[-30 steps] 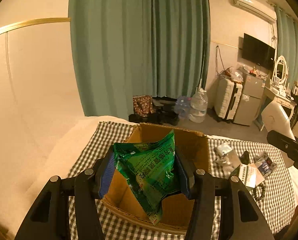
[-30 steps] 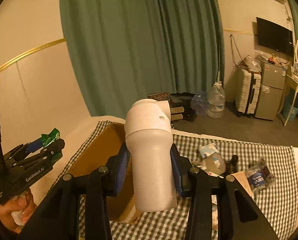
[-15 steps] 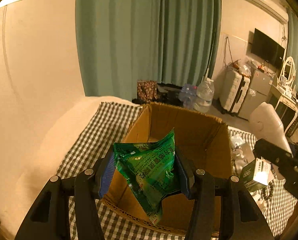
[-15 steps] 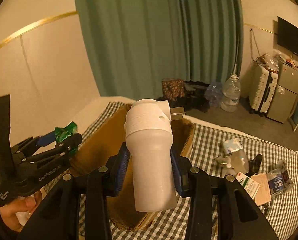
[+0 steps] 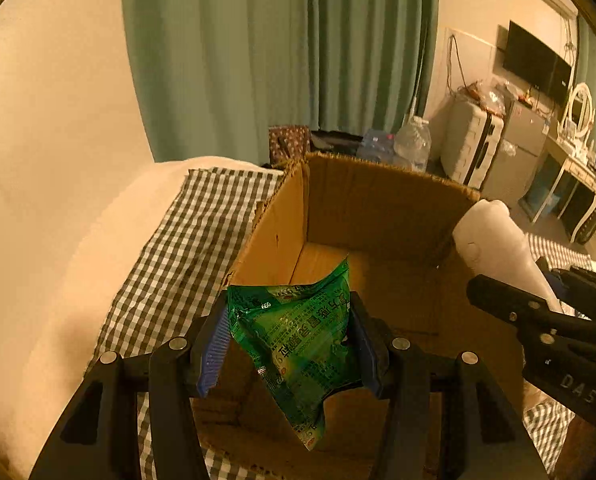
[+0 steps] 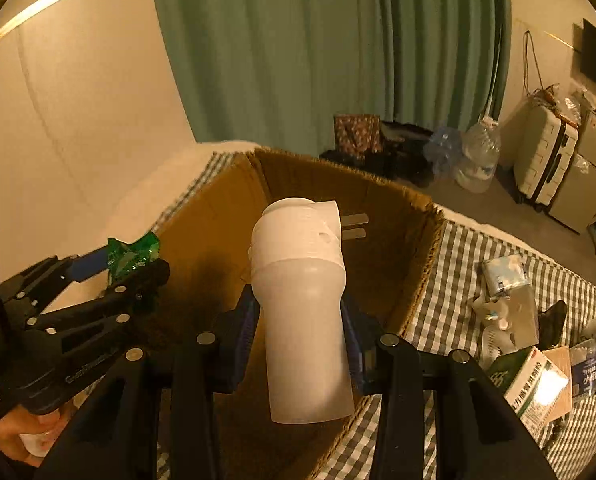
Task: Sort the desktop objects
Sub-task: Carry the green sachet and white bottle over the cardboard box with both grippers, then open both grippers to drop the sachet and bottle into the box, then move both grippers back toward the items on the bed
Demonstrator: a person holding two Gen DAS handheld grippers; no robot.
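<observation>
Left hand-held gripper (image 5: 290, 344) pinches a green sachet (image 5: 298, 344), right hand-held gripper (image 6: 298, 332) clamps a white plug-in device (image 6: 301, 312), both poised over the cardboard box (image 5: 377, 208) for dropping in.

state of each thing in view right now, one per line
green packet: clamped in left gripper, over the box
white plug-in device: clamped in right gripper, prongs out, over the box
cardboard box: open, upright
leftover items: loose on the checked cloth
</observation>
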